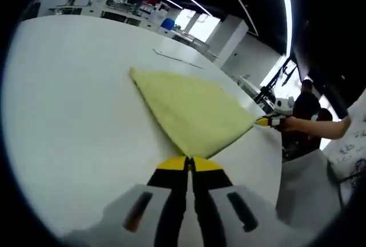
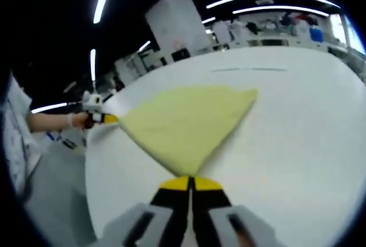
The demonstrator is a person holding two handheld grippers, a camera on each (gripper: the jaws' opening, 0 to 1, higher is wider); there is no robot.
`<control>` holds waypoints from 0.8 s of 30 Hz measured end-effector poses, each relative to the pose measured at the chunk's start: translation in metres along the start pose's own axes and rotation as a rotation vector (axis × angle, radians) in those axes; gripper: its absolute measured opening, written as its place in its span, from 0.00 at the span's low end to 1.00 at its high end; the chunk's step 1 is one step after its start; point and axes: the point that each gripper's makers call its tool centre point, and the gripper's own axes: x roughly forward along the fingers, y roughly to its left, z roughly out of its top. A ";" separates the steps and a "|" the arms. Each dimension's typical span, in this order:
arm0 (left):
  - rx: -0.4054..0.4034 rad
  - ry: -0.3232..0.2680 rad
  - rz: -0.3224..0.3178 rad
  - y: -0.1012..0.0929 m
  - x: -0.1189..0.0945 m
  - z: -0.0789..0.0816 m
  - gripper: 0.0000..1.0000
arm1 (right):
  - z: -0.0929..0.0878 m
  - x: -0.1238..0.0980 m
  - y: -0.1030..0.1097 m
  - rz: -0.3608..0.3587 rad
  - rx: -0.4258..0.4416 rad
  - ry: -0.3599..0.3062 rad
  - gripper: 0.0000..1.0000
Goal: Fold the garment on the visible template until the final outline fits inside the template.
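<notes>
A pale yellow cloth garment [image 1: 191,112] lies on a large white table [image 1: 68,115], folded into a triangle. In the left gripper view the triangle fills the middle of the frame, one point reaching toward the upper left, one toward the right edge, and the nearest point coming down to the lower centre. There the left gripper [image 1: 189,164], with yellow-tipped black jaws, has its jaws pressed together on that nearest corner of the cloth. At the right of the same frame the right gripper [image 1: 269,121] pinches the cloth's right-hand corner, held by a person's hand [image 1: 291,123]. In the right gripper view the same triangle [image 2: 183,121] sits centre frame, with the right gripper's own jaws [image 2: 190,183] closed on the corner at the lower centre, and the left gripper [image 2: 103,118] gripping the corner at the left of the frame. A thin outline mark [image 1: 177,58] shows on the table beyond the cloth, toward the upper middle; it may be part of the template, though its full shape cannot be made out. Judging from this, at least one fold looks done and both corners along one edge are clamped, probably for a further fold. Whether the triangle already fits inside the template cannot be told, so the task appears part way through.
</notes>
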 end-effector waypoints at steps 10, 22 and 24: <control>-0.029 0.008 0.002 -0.006 -0.004 -0.004 0.00 | 0.003 -0.007 -0.007 0.003 -0.007 -0.005 0.00; -0.035 0.049 0.002 0.006 -0.016 -0.026 0.00 | -0.018 -0.016 0.011 0.038 0.008 0.028 0.00; -0.037 0.055 0.000 0.000 -0.018 -0.030 0.00 | -0.024 -0.017 0.014 0.040 0.015 0.033 0.00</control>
